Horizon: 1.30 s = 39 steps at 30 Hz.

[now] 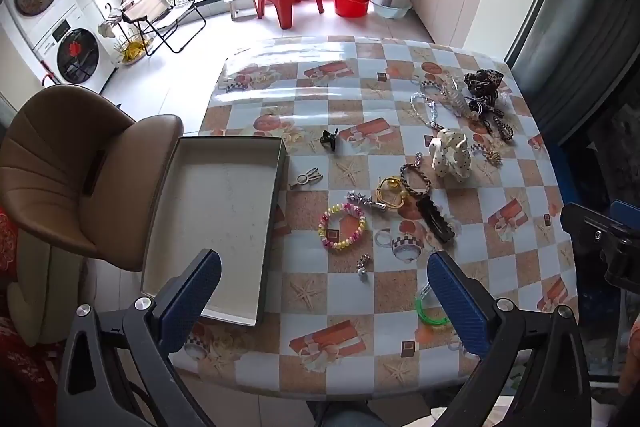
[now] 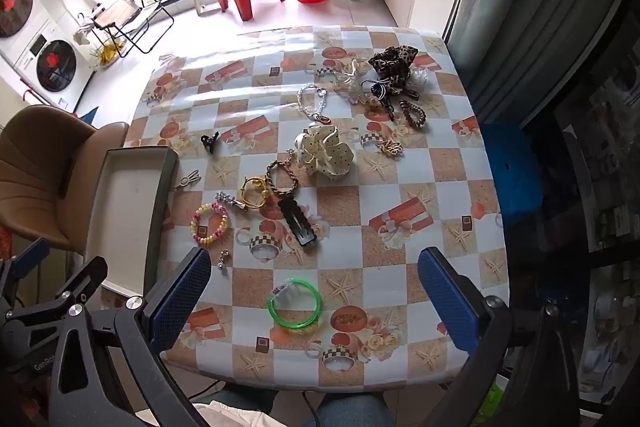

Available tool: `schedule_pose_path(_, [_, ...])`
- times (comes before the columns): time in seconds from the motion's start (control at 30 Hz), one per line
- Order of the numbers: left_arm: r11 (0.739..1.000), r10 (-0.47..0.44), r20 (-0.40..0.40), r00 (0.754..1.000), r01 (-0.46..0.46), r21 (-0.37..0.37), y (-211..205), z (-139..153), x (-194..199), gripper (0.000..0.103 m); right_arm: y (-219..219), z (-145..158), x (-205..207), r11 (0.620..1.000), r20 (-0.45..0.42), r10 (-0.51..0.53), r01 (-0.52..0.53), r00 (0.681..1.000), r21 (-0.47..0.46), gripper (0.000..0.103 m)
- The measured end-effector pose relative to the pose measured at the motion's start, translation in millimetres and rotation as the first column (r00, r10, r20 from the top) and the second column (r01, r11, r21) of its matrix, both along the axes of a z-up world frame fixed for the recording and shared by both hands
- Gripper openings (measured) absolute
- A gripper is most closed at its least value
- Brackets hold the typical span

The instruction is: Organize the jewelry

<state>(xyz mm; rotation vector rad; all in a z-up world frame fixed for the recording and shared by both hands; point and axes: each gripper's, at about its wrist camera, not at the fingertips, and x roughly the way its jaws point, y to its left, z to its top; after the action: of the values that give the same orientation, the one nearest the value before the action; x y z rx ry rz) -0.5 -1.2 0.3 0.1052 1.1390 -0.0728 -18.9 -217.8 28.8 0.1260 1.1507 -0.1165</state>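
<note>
An empty grey box (image 1: 224,223) sits at the table's left edge; it also shows in the right wrist view (image 2: 124,215). Jewelry lies scattered to its right: a pastel bead bracelet (image 1: 343,227) (image 2: 211,223), a green bangle (image 2: 294,301) (image 1: 430,311), a black hair clip (image 1: 435,219) (image 2: 299,221), a yellow ring piece (image 1: 390,191), a braided bracelet (image 1: 416,179), a cream dotted bow (image 2: 326,151) (image 1: 450,155), a leopard scrunchie (image 2: 394,67). My left gripper (image 1: 324,287) is open above the table's near edge. My right gripper (image 2: 314,283) is open over the green bangle.
A brown chair (image 1: 76,167) stands left of the table, close to the box. A small black claw clip (image 1: 329,139) and a silver rabbit pin (image 1: 306,179) lie near the box. A blue stool (image 2: 514,171) stands by the right edge of the checked tablecloth (image 2: 400,195).
</note>
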Motion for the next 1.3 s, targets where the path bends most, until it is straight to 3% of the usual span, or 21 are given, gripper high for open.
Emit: schedule_pose_path(1.3, [1.0,0.027,-0.013,1.0,-0.027,-0.013,11,0,-2,0.103,6,-1,1,1.0,-0.008,0.0,0.0,1.0,-0.002,0.103])
